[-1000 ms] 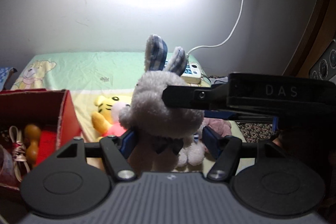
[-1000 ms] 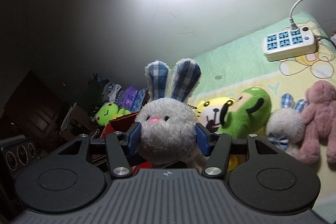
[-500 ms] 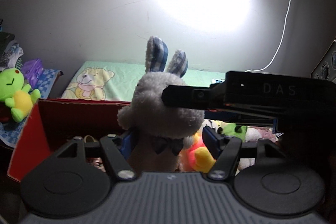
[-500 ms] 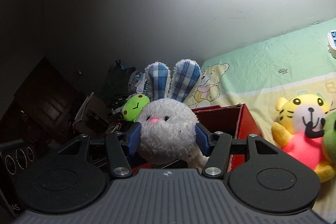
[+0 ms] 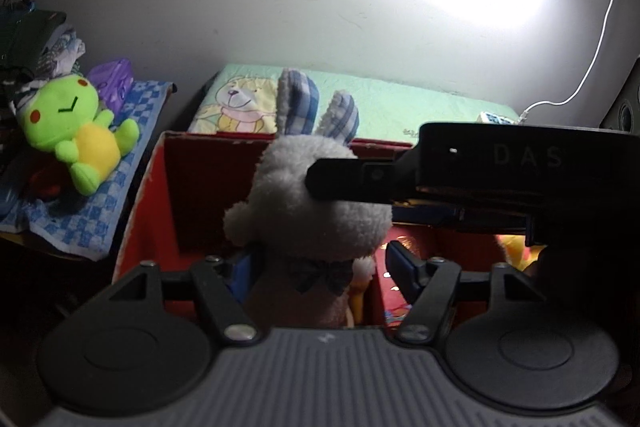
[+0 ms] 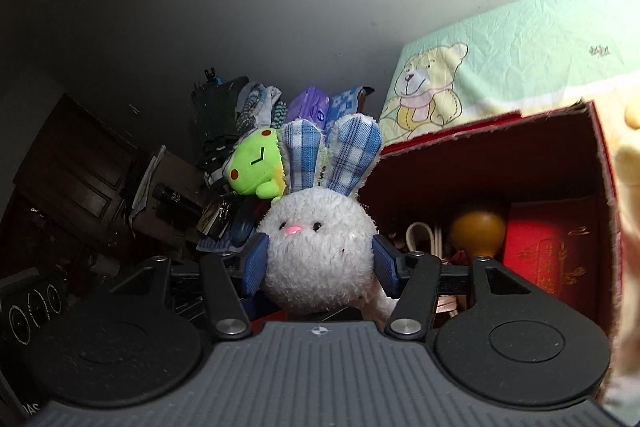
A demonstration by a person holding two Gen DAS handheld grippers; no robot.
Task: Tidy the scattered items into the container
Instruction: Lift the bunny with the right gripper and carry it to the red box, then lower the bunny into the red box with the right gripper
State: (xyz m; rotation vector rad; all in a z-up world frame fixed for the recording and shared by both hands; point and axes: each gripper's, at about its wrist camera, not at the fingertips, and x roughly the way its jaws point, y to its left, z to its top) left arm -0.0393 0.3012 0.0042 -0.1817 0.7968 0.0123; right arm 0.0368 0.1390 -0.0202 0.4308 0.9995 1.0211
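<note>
Both grippers are swinging the grey plush rabbit (image 5: 308,203) leftward, off the bed toys and over the red box (image 5: 200,195). Right gripper (image 6: 320,263) is pinching its head; left gripper (image 5: 318,267) brackets its body, its right pad standing clear. Soft, light and squashy, it is handling best by head or torso. "DAS" is readable on the right gripper's side.

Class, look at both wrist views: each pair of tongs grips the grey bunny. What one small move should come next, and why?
Probably lower the grey bunny into the red box. The right tongs clamp its head and the left tongs its body, and the box's open top lies just behind and below it, with room beside the items already inside.
</note>
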